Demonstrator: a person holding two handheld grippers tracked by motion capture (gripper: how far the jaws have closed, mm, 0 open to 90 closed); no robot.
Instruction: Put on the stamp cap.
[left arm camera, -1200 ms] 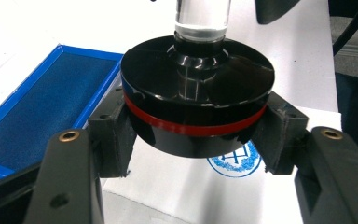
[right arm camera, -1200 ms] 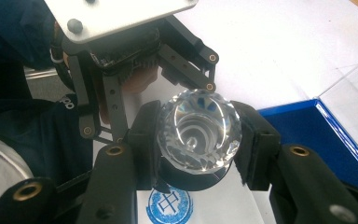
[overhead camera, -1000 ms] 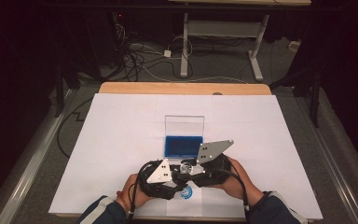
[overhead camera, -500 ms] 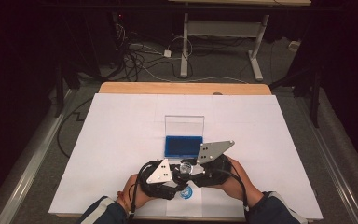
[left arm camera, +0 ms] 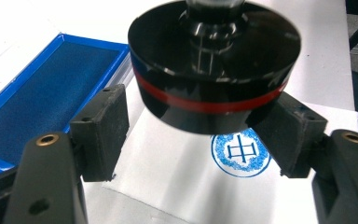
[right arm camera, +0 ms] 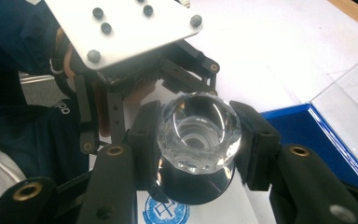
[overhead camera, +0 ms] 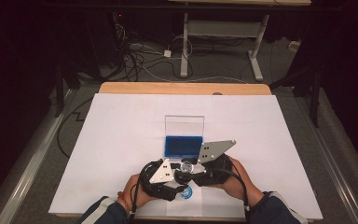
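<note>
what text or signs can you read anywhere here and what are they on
"中": one blue character inside a blue round stamp print on the white sheet, just below the black stamp.
Ring of that print: speckled blue, with no letters I can make out.
Print in the right gripper view: partly hidden and too blurred to read.
Blue ink pad and its clear lid: no lettering that can be made out.
</note>
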